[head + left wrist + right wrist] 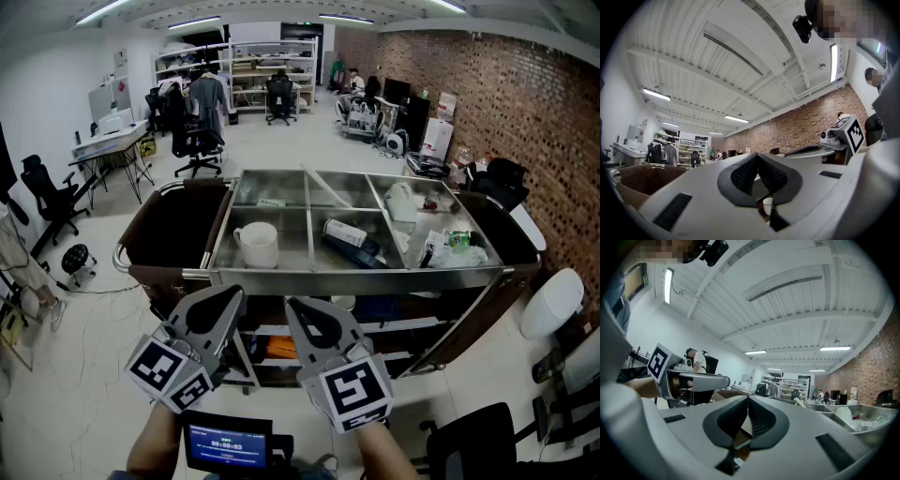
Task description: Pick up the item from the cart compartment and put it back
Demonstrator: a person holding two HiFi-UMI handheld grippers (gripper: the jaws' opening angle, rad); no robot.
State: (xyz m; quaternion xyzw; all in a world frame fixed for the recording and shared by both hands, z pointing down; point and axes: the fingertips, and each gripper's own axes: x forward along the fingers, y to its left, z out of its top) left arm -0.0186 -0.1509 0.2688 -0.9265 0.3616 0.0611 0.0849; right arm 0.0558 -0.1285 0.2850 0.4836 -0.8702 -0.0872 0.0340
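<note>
Just before the cart [356, 273], left tool [231, 296] and right tool [298, 308] — both pressed together, empty, white mug [257, 245] inside

Lower cart shelf [274, 349] mostly hidden behind left gripper [226, 298] & right gripper [297, 309]; contents can't ID. Clutter [448, 246] in rt compartment [455, 272] too small to tell. Screen [228, 442] txt unreadable.

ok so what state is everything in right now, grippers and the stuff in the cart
left gripper: shut, empty
right gripper: shut, empty
white mug: upright, mouth up
white bottle: lying on its side
packets: crumpled
</note>
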